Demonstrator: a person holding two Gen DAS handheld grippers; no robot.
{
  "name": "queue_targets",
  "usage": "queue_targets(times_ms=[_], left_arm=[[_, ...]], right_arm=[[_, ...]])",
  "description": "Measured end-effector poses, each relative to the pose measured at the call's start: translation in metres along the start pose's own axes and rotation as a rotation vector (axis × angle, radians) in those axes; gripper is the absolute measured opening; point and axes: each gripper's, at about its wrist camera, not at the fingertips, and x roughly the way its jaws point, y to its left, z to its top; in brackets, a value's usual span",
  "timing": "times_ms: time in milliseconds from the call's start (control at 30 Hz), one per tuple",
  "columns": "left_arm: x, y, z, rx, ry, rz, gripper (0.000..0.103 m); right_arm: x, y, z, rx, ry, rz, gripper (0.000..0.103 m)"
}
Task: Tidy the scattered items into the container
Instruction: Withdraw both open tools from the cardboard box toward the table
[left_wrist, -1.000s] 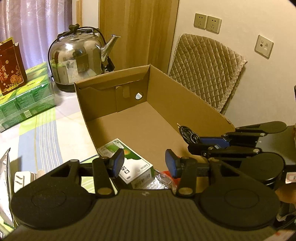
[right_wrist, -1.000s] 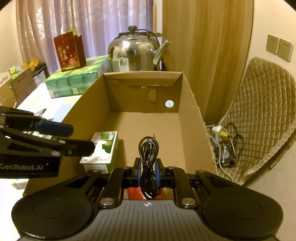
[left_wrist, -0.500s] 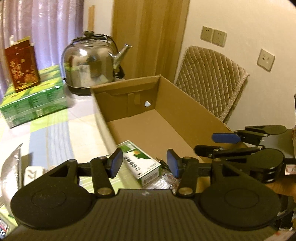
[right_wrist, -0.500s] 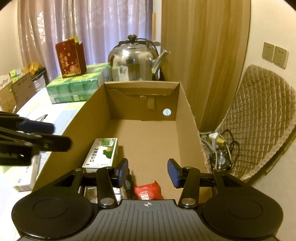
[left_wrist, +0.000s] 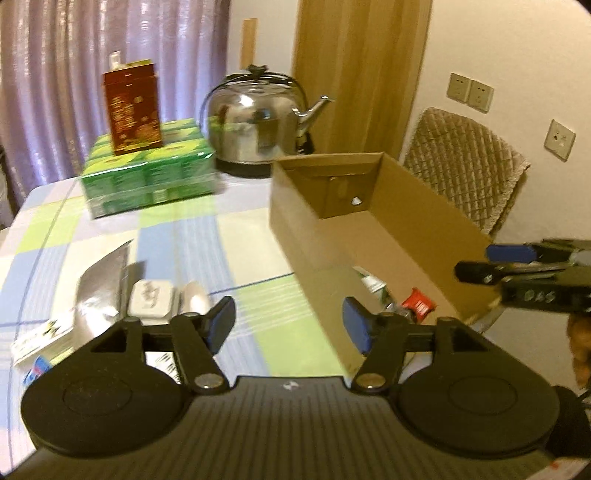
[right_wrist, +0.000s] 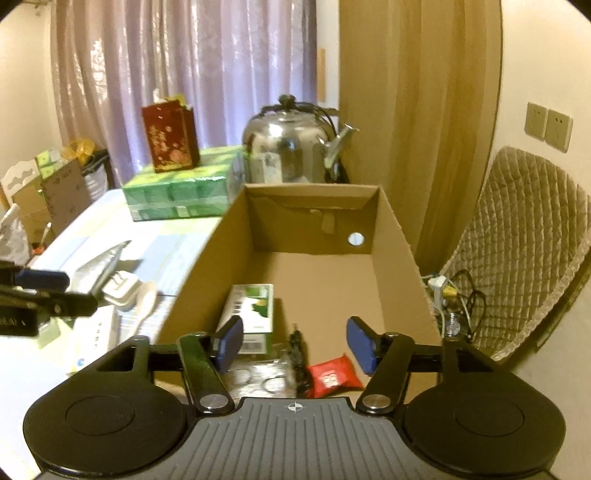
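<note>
- box (right_wrist: 391, 236) of brown cardboard stands open at the right edge of the table (left_wrist: 184, 236), a round hole in its far wall.
- inside the box, at its near end, lie a green and white carton (right_wrist: 253, 314), a black cable (right_wrist: 299, 350), a red packet (right_wrist: 332, 376) and clear plastic with two rings (right_wrist: 255, 380).
- the carton lies flat against the left wall; the cable lies between carton and packet, touching the packet's left edge.
- right gripper (right_wrist: 293, 345) hangs over the box's near end, fingers spread wide, nothing between the blue pads (right_wrist: 231, 341).
- left gripper (left_wrist: 288, 326) hangs over the table's near edge, just left of the box, fingers also spread wide and bare.
- in the left wrist view the right gripper (left_wrist: 513, 266) shows side-on at the box's right wall; part of a hand (left_wrist: 580, 343) shows below it.
- on the table left of the box, near the front edge, lie a silver pouch (left_wrist: 99, 280), a white case (left_wrist: 151, 299), a white spoon (left_wrist: 195, 295) and a white box (left_wrist: 40, 338).
- the case lies between pouch and spoon, touching or nearly touching both; blur hides which.
- at the far edge stands a steel kettle (right_wrist: 291, 144), just behind the box's far wall.
- left of the kettle sits a green pack (right_wrist: 181, 188) with a red bag (right_wrist: 170, 138) upright on top.
- a quilted chair (right_wrist: 524, 254) stands to the right of the box, off the table, with wires (right_wrist: 454, 299) on the floor between them.
</note>
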Motion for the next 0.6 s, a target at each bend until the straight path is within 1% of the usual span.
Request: queue_targets(times_ms=[100,200,233,267,300,500,600], left_arm=[[-0.011,0.011,-0.017,-0.026,0.016,0.018,0.063],[-0.024,0.027,-0.036,-0.066,0.031,0.05,0.069],[-0.029,0.034,-0.043,-0.081,0.036,0.063,0.072],[-0.033,0.04,-0.049,-0.094,0.041,0.075,0.074],[-0.038,0.046,-0.055,-0.107,0.046,0.089,0.075],[-0.063,0.085,-0.084,-0.165,0.074,0.191,0.085],[-0.075,0.101,-0.095,-0.18,0.073,0.235,0.092]], right_arm=[[-0.009,0.014,-0.002,-0.013,-0.014,0.019,0.064],[-0.017,0.028,-0.003,-0.019,-0.026,0.045,0.066],[-0.019,0.033,-0.003,-0.023,-0.03,0.056,0.069],[-0.021,0.038,-0.004,-0.027,-0.036,0.066,0.075],[-0.023,0.044,-0.004,-0.033,-0.044,0.076,0.077],[-0.028,0.087,-0.008,-0.093,-0.057,0.146,0.079],[-0.026,0.108,-0.01,-0.136,-0.055,0.181,0.081]])
